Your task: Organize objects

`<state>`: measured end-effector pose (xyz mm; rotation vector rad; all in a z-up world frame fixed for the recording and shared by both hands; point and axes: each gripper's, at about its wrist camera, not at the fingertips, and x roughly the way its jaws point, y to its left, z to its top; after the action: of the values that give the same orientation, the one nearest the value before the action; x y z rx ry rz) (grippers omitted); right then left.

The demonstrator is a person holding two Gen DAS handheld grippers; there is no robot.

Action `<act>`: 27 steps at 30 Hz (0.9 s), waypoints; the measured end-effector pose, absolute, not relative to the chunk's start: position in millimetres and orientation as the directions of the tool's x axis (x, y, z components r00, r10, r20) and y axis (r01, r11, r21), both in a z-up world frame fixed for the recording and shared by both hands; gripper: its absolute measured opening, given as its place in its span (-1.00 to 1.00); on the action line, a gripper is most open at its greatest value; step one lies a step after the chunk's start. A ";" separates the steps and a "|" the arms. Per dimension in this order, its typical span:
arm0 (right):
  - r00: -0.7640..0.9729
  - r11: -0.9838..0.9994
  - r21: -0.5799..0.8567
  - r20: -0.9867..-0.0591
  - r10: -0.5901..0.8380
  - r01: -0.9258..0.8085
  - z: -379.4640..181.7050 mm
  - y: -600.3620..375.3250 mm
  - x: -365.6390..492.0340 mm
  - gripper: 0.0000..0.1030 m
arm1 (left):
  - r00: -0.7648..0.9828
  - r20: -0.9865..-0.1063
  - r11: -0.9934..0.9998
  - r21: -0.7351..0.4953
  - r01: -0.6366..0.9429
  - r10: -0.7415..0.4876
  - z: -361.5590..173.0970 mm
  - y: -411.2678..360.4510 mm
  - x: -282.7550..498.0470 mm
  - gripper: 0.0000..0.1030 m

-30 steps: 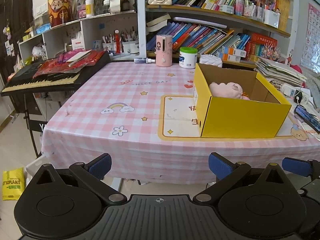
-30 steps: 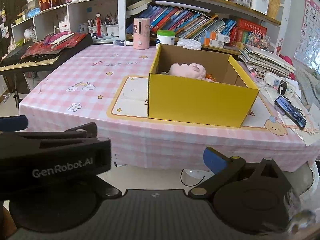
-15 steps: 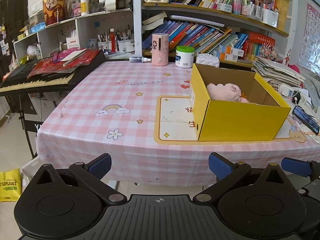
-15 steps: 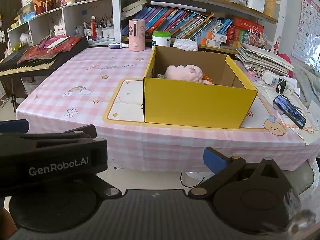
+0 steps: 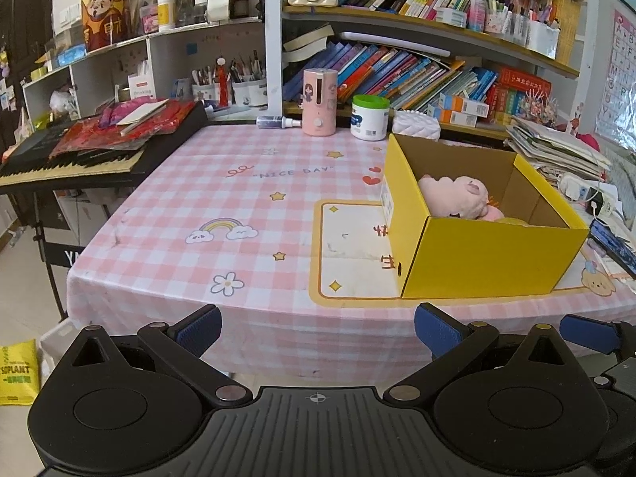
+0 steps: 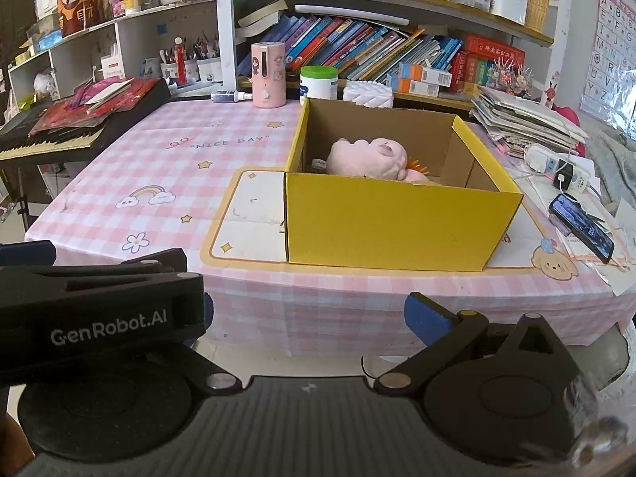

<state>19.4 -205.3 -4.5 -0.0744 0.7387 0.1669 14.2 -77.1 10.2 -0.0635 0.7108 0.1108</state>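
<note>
Landmark: we take the yellow box (image 5: 485, 254) as our reference; it stands open-topped on the bench (image 5: 246, 214), on the right part of the pink checked cloth.
Task thing: a pink plush toy (image 6: 367, 159) lies inside the yellow box, against its far-left inner wall, with something orange just beside it that we cannot make out.
Open room: left of the box the cloth is bare from the near edge back to the "NICE DAY" print.
Edges: the bench's near edge runs just in front of the box, and the cloth hangs over it; the box's near wall stands close to that edge.
Behind the box: a pink dispenser (image 5: 320, 101), a green-lidded white jar (image 5: 369, 117) and a white quilted pouch (image 6: 367, 93) stand along the far edge, below the bookshelf (image 6: 381, 47).
Right of the box: a phone (image 6: 581, 226), a power strip and a stack of papers crowd the bench.
Far left of the box: a keyboard (image 5: 79, 159) carrying red packets butts against the bench's corner.
Left gripper (image 5: 318, 328): we see its fingers spread wide, empty, before the bench's near edge, touching nothing.
Right gripper (image 6: 318, 314): one blue-padded finger shows; the left gripper's body hides the other, so we cannot tell how far its fingers stand apart; nothing shows in its grasp.
</note>
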 end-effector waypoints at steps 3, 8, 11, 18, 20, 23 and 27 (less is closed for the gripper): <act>0.725 0.985 -0.007 -0.677 0.124 -0.174 -4.6 -203.5 26.7 1.00 | 0.749 -0.658 0.991 -0.026 -0.128 0.079 9.3 -75.1 16.8 1.00; 0.721 0.987 0.000 -0.683 0.118 -0.162 -8.0 -201.2 32.0 1.00 | 0.738 -0.670 0.989 -0.035 -0.146 0.085 6.6 -72.2 20.5 1.00; 0.715 0.988 0.004 -0.690 0.116 -0.157 -9.9 -200.5 33.8 1.00 | 0.735 -0.672 0.989 -0.031 -0.147 0.088 5.5 -71.4 20.9 1.00; 0.710 0.987 0.007 -0.693 0.121 -0.162 -13.5 -198.4 33.7 1.00 | 0.732 -0.676 0.990 -0.021 -0.139 0.088 4.8 -70.1 21.9 1.00; 0.711 0.987 0.006 -0.693 0.120 -0.161 -13.4 -198.5 33.3 1.00 | 0.732 -0.675 0.990 -0.015 -0.138 0.092 5.3 -70.5 22.1 1.00; 0.711 0.987 0.006 -0.693 0.120 -0.161 -13.3 -198.2 33.3 1.00 | 0.731 -0.676 0.990 -0.014 -0.138 0.093 5.6 -70.6 22.4 1.00; 0.711 0.987 0.006 -0.693 0.121 -0.162 -13.6 -197.4 33.2 1.00 | 0.730 -0.677 0.990 -0.013 -0.138 0.093 5.6 -71.0 22.0 1.00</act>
<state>33.2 -197.4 -13.6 -0.0564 0.7642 0.1569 22.0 -71.0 5.6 -0.0638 0.7412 0.1272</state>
